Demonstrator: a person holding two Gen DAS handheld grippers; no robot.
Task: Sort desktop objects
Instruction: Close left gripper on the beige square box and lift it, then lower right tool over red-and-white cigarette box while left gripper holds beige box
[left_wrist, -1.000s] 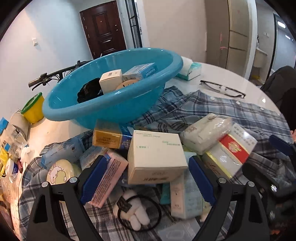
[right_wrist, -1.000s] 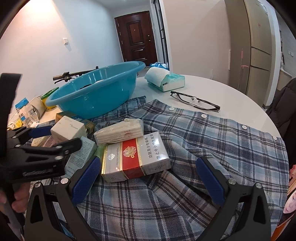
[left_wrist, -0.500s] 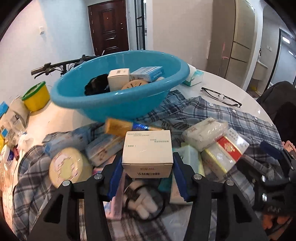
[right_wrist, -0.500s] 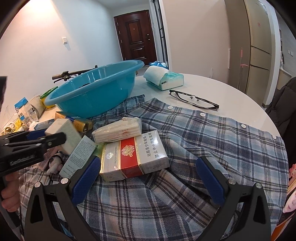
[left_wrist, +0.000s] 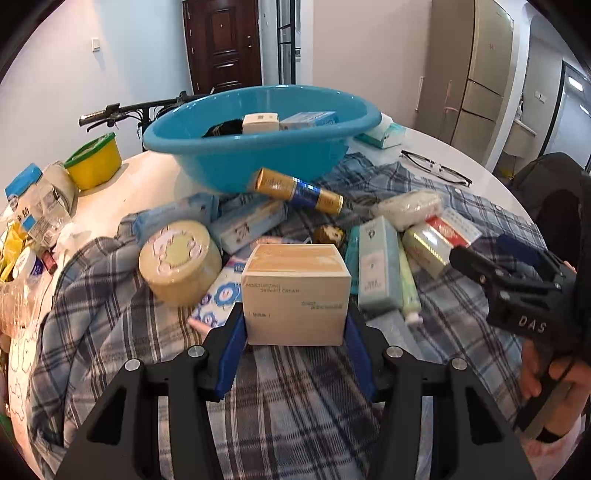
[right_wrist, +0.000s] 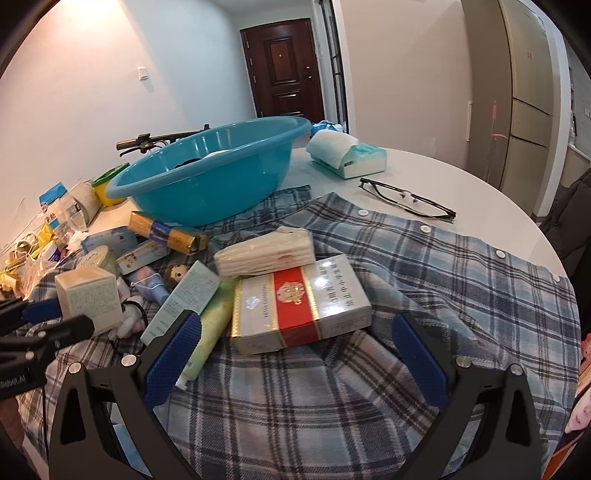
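Observation:
My left gripper (left_wrist: 294, 334) is shut on a cream skin-cream box (left_wrist: 295, 291), lifted clear of the pile; the same box (right_wrist: 90, 297) shows at the left in the right wrist view. A blue basin (left_wrist: 258, 136) with a few small boxes inside stands at the back. Loose items lie on a plaid shirt (right_wrist: 424, 266): a gold-and-blue tube box (left_wrist: 299, 190), a round tin (left_wrist: 179, 258), a pale blue carton (left_wrist: 376, 262) and a red-and-silver cigarette carton (right_wrist: 299, 299). My right gripper (right_wrist: 295, 350) is open just in front of that carton, nothing between its fingers.
Glasses (right_wrist: 406, 197) and a tissue pack (right_wrist: 347, 155) lie on the white table (right_wrist: 461, 184) behind the shirt. A yellow tub (left_wrist: 94, 158) and bottles crowd the left edge. A wrapped white pack (right_wrist: 264, 251) rests on the cigarette carton.
The left gripper closed on the cream box, lifted it off the pile and drew it back from the basin. The right gripper stayed put.

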